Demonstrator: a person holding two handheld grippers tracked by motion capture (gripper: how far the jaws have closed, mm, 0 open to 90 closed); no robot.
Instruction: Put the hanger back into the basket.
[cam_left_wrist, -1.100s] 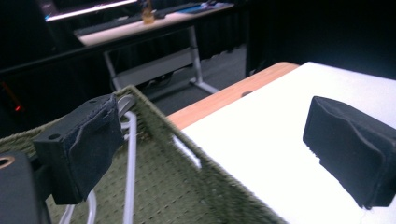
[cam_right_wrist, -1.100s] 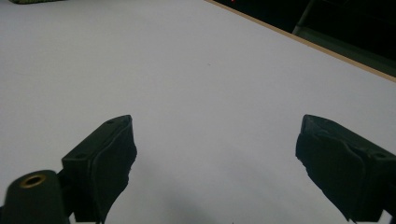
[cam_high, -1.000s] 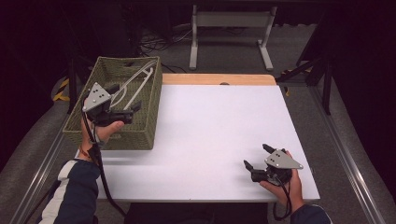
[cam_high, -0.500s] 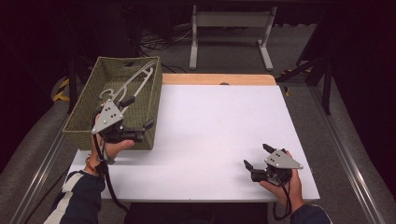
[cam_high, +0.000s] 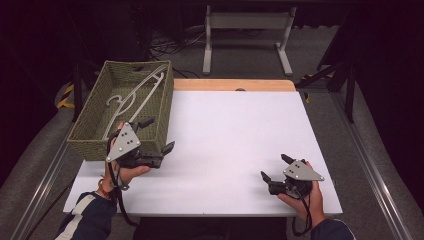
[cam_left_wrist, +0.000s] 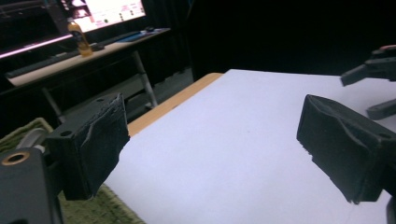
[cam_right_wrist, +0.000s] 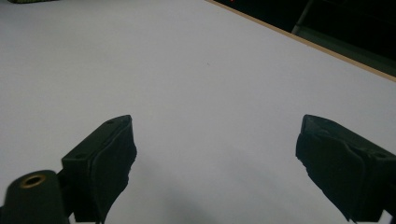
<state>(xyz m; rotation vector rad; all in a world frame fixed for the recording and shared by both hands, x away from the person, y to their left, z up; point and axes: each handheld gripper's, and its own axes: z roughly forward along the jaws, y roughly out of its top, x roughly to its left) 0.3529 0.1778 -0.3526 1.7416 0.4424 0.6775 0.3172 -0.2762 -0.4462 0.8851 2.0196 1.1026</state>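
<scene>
Your right hand-held gripper (cam_high: 273, 169) rests spread open and empty near the front edge of the white worktop (cam_high: 235, 135). Your left hand-held gripper (cam_high: 155, 136), also open and empty, hovers just beside the woven basket (cam_high: 87, 142). Inside it lie white hangers (cam_high: 131, 95), their hooks hard to separate. Beyond, the room is dark.

The left gripper (cam_high: 156, 136) now sits nearer and farther right than a second ago, off the basket (cam_high: 90, 142) and at its near right corner, jaws apart.
</scene>
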